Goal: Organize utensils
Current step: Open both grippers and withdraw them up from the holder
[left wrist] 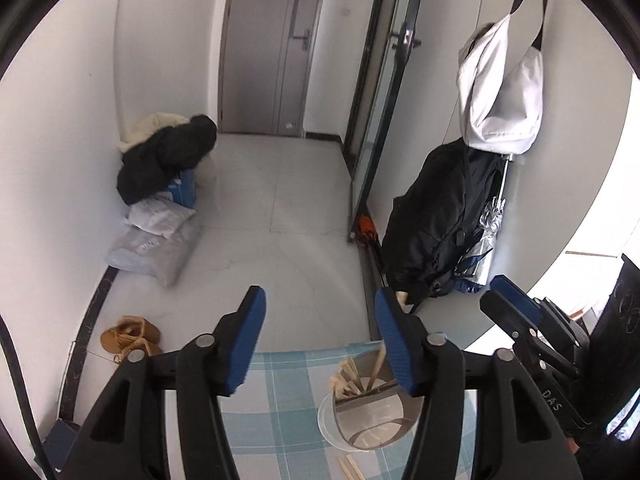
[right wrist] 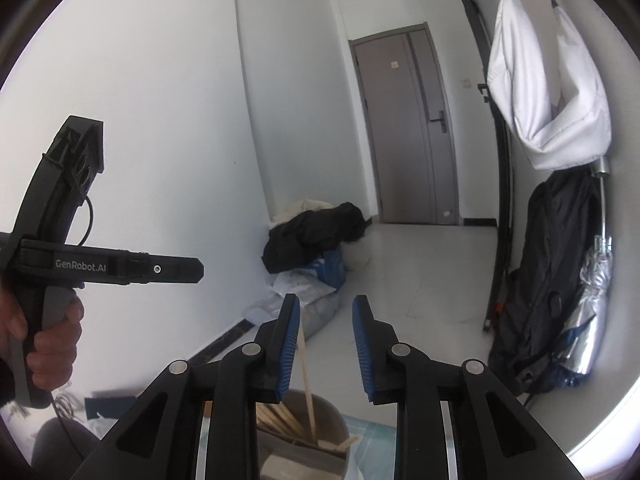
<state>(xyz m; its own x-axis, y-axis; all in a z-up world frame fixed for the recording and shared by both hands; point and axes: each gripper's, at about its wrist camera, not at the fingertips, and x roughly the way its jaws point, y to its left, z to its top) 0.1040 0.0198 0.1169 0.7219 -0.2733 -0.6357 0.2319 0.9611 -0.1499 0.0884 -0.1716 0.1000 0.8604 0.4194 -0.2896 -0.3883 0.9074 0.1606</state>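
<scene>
Left gripper (left wrist: 320,320) hangs with its jaws spread wide and nothing between them, above the blue checked tablecloth (left wrist: 280,400). Just under its right finger stands the metal utensil holder (left wrist: 372,420), wooden sticks (left wrist: 348,376) bunched in its rear compartment, two more sticks (left wrist: 350,466) loose on the cloth in front. Right gripper (right wrist: 326,320) is parted narrowly over the same holder (right wrist: 320,412); one upright chopstick (right wrist: 308,392) stands beside its left pad, whether touching I cannot tell.

Blue-checked tablecloth (left wrist: 280,396), blue-padded claw (left wrist: 320,332)
</scene>
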